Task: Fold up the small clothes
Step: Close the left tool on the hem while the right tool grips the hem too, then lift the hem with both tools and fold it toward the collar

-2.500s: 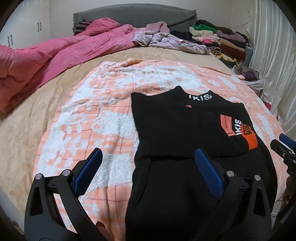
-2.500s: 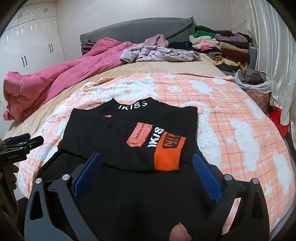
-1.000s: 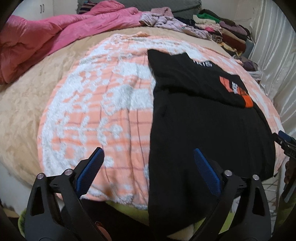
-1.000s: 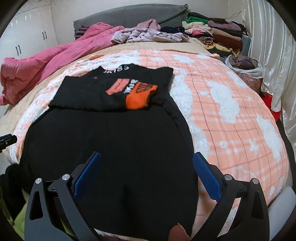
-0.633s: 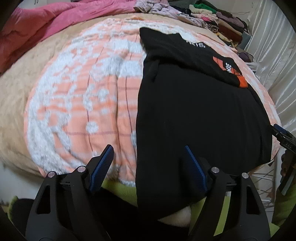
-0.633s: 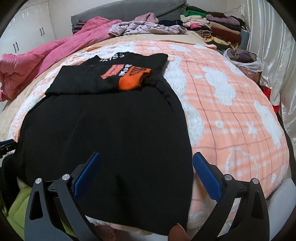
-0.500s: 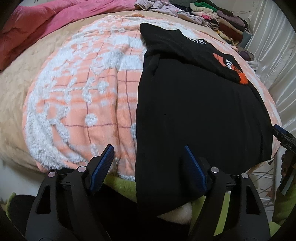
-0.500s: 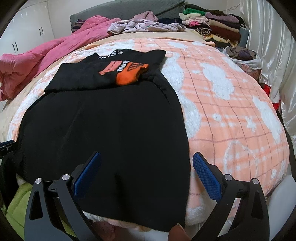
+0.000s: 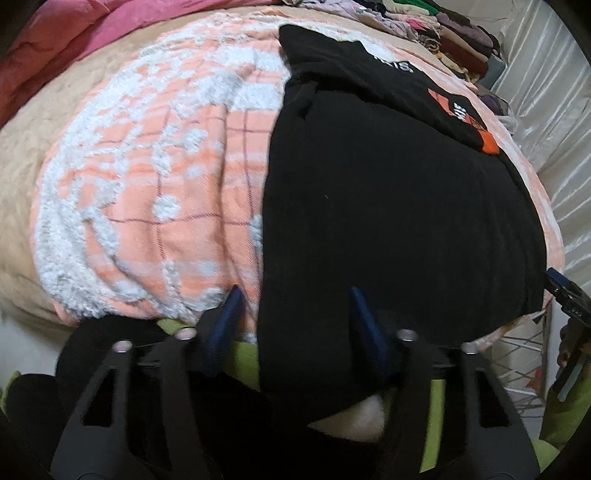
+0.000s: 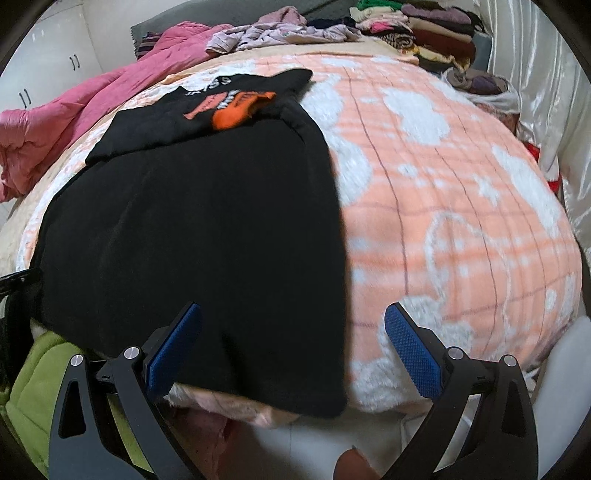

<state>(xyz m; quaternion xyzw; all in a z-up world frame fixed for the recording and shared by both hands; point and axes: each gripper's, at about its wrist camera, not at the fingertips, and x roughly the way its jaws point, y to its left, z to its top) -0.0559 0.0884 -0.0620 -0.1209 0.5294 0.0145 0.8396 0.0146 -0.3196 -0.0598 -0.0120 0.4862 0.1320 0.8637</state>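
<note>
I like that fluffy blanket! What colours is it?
The blanket is peach-orange checked with white fluffy shapes, clearest in the right wrist view.

Home bedroom: bed under peach-and-white plaid fleece blanket (image 10: 461, 206), crumpled pink quilt (image 10: 92, 110), stacked folded clothes (image 10: 417, 26), white wardrobe doors (image 10: 55, 70).

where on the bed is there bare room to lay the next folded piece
Free: the orange checked blanket right of the black garment, out to the white curtain. Also free is the blanket strip between the garment and the pink quilt. Crowded: the head of the bed, with the clothes pile.
</note>
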